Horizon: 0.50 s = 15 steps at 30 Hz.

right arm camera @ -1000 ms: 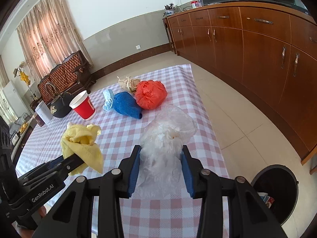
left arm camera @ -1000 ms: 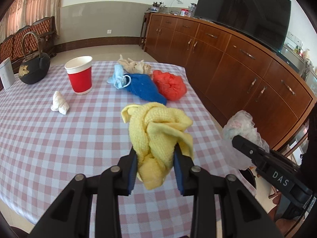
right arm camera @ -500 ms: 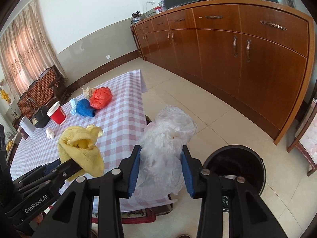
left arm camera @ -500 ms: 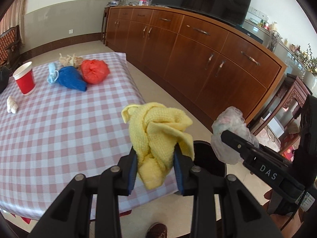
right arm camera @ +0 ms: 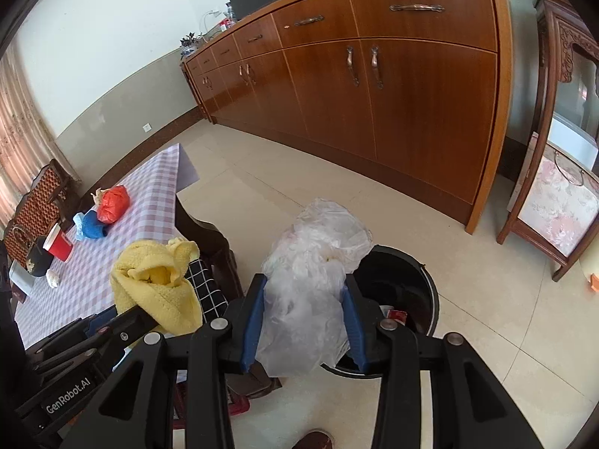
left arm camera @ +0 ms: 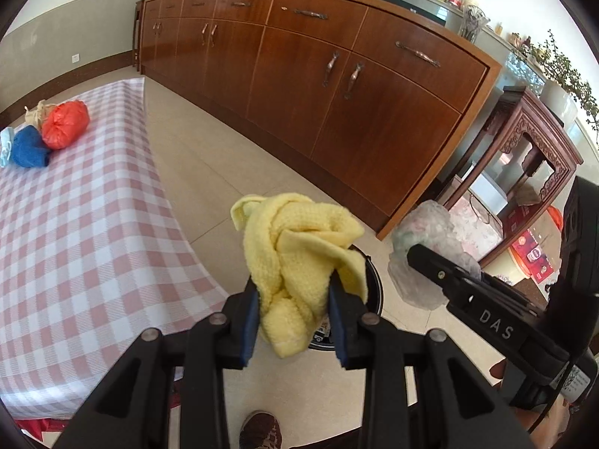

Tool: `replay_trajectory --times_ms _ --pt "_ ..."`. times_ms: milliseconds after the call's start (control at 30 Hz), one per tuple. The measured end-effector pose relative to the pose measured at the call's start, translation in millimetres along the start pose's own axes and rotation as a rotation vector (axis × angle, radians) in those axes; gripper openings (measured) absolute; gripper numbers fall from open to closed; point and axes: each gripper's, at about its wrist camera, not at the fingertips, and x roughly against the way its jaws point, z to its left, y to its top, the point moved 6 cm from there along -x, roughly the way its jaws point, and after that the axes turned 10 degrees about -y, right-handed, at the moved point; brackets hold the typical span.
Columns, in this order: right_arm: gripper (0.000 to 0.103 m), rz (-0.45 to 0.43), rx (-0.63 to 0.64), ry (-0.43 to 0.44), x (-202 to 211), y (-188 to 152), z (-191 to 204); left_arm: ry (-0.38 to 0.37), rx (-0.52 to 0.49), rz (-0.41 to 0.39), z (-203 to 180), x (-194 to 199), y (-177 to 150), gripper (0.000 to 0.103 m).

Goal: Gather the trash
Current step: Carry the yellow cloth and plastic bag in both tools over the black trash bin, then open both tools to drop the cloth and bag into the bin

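Observation:
My left gripper (left arm camera: 294,316) is shut on a crumpled yellow cloth (left arm camera: 299,258), held in the air over the floor past the table edge. The cloth also shows in the right wrist view (right arm camera: 157,284). My right gripper (right arm camera: 304,321) is shut on a clear crumpled plastic bag (right arm camera: 310,280), seen too in the left wrist view (left arm camera: 426,258). A round black trash bin (right arm camera: 404,284) stands on the floor just below and beyond both grippers; in the left wrist view the bin (left arm camera: 372,288) is mostly hidden behind the cloth.
The checked table (left arm camera: 75,232) lies to the left with a red bag (left arm camera: 63,127), a blue bundle (left arm camera: 28,147), a red cup (right arm camera: 60,245) and a white wad (right arm camera: 54,278). A long wooden cabinet (right arm camera: 374,86) runs along the wall. A carved side table (left arm camera: 524,172) stands to the right.
Both grippers have swung right, away from the table and out over the floor. The trash bin has come close beneath them. Both still hold their loads.

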Motion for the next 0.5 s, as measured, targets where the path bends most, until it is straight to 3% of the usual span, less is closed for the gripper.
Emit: replay_trajectory --times_ms 500 --pt "0.042 0.150 -0.071 -0.073 -86.1 -13.5 -65.0 0.001 -0.024 0.146 -16.7 -98.1 -22.6 0.034"
